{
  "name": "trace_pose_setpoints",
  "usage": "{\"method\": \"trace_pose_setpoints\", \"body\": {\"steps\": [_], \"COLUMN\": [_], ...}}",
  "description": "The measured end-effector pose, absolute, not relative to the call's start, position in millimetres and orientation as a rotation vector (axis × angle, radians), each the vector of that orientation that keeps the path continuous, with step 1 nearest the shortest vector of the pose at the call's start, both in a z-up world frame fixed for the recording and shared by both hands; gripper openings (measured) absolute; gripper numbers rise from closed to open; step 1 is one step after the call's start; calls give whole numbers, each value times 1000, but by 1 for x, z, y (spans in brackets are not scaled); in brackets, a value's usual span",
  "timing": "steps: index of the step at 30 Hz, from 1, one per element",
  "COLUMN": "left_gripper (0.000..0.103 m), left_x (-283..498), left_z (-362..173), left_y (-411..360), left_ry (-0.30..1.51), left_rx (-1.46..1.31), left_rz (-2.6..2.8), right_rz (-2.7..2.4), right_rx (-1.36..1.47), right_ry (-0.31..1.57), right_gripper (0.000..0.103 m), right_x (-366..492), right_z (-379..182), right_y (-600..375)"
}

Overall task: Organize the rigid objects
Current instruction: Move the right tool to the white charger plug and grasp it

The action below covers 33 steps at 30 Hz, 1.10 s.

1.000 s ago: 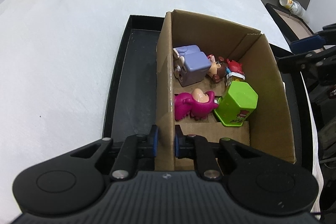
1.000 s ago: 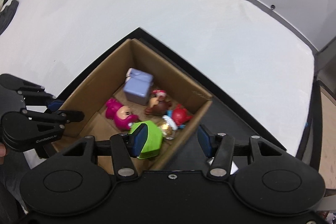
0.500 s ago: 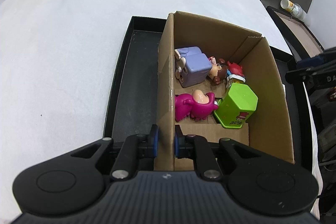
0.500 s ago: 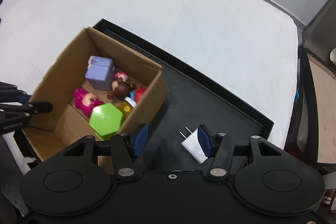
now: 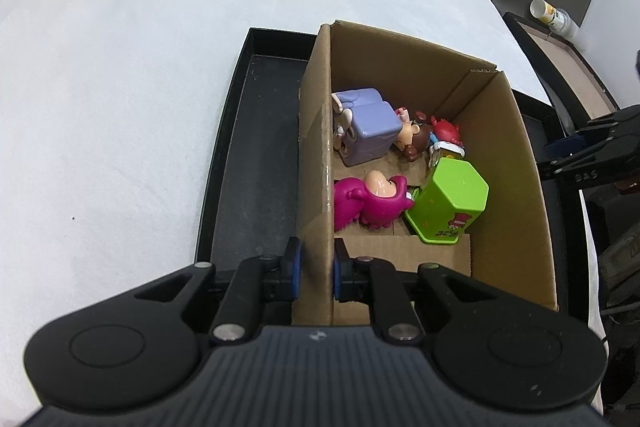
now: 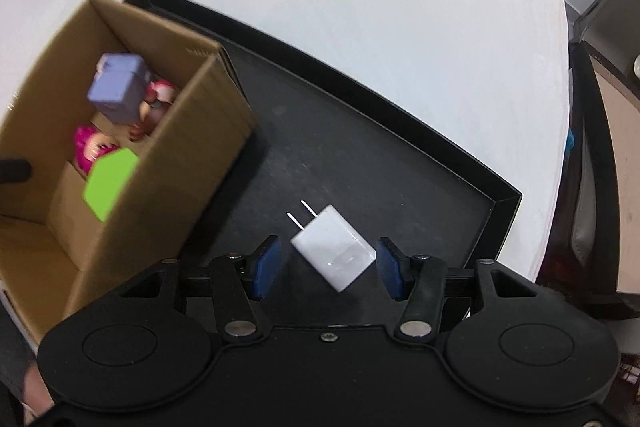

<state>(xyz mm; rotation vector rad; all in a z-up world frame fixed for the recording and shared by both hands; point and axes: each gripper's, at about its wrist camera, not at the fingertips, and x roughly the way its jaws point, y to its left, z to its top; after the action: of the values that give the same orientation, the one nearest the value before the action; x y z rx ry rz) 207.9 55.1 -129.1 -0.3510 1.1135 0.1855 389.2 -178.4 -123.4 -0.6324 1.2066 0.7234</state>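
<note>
Left gripper [image 5: 314,269] clamps cardboard box [image 5: 508,187] wall; right gripper [image 6: 327,269] spread wide around white charger [image 6: 334,251].

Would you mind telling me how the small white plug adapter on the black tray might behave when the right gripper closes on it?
The small white plug adapter looks rigid and glossy, so it may slip. It lies skewed between the open right gripper pads, so it might twist on contact. Its thin prongs could probably bend if pushed against the black tray.
</note>
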Motion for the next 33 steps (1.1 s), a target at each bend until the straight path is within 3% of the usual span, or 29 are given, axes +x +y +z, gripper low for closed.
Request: {"method": "trace_pose_setpoints", "body": {"steps": [17, 20, 23, 33], "left_gripper": [14, 14, 14, 14], "left_x": [209, 209, 208, 207], "left_z": [-131, -131, -131, -131], "left_y": [58, 58, 58, 58], "left_ry": [1118, 1117, 1114, 1111], "left_rx": [-375, -375, -373, -373], "left_rz": [177, 178, 178, 179], "right_rz": [705, 693, 712, 719], "right_rx": [-818, -805, -804, -716], "right_ry": [1161, 1190, 1195, 1127], "right_gripper": [50, 42, 37, 37], "right_x": [384, 381, 375, 381], "right_z": [-160, -164, -160, -111], "right_y": [-158, -161, -162, -155]}}
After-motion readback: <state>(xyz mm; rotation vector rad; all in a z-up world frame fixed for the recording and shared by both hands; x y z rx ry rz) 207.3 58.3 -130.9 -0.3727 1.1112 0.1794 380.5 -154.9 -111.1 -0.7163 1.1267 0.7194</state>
